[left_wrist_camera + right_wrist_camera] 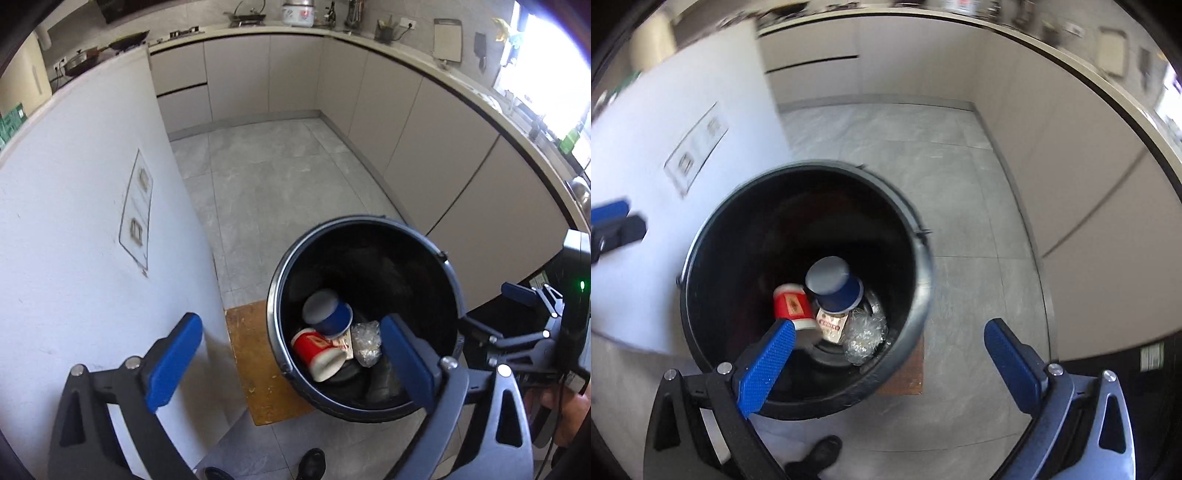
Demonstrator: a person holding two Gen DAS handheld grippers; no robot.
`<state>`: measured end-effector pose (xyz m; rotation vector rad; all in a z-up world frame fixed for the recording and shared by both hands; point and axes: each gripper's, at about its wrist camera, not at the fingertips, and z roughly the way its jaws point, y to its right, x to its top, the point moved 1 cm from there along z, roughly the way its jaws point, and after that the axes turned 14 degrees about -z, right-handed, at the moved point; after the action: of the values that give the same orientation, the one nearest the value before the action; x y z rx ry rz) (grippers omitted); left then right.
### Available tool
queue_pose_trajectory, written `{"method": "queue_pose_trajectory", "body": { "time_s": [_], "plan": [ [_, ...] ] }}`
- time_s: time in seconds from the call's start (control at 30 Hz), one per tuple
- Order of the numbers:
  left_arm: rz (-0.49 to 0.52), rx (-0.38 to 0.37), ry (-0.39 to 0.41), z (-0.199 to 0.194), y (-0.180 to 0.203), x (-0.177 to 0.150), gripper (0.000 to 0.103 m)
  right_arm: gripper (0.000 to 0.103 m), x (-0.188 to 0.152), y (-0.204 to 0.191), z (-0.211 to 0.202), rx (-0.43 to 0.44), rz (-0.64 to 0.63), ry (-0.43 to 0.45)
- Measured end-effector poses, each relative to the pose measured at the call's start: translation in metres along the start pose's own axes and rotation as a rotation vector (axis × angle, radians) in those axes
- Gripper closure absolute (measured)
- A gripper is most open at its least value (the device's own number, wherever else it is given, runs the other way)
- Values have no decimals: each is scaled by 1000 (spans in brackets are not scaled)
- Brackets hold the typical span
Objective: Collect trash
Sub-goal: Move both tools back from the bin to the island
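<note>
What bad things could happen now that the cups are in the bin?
1. The black bin stands partly on a brown mat, so a bump might tip it.
2. The left gripper has one finger over the bin's rim; lowering it could knock the rim.
3. The red cup, blue cup and crinkled plastic lie loose and could spill if it tips.

The round black plastic bin [364, 317] stands on the grey tiled floor [266, 184], its near-left edge over a brown square mat [255, 354]. Inside the bin lie a red-and-white paper cup [320, 350], a blue-and-white paper cup [328, 312] touching it on the far side, a crumpled clear plastic wrapper [365, 341] to their right, and a small printed carton [833, 323] between them. A white panel wall [85, 221] stands left of the bin; beige cabinets [424, 140] run behind and right of it.
</note>
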<state>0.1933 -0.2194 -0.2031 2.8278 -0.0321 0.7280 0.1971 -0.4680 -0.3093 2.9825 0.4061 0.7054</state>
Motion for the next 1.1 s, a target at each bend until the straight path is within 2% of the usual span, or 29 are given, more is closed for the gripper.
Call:
{"method": "queue_pose_trajectory", "body": {
  "time_s": [0.2,0.47,0.8,0.97,1.1],
  "plan": [
    [13,8,35,-31,6,6,4,0,7,22,-29,-9,130,39],
    [-23,-30,62,-61,2,21,4,0,23,21,-71,-26,197,97],
    [-39,-23,133,-106,-21,28,4,0,61,3,-122,-5,165,208],
    [-87,5,193,-130,-55,29,4,0,81,-15,-139,65,154,278],
    [-149,49,246,-149,-88,28,4,0,100,-46,-141,109,94,271]
  ]
}}
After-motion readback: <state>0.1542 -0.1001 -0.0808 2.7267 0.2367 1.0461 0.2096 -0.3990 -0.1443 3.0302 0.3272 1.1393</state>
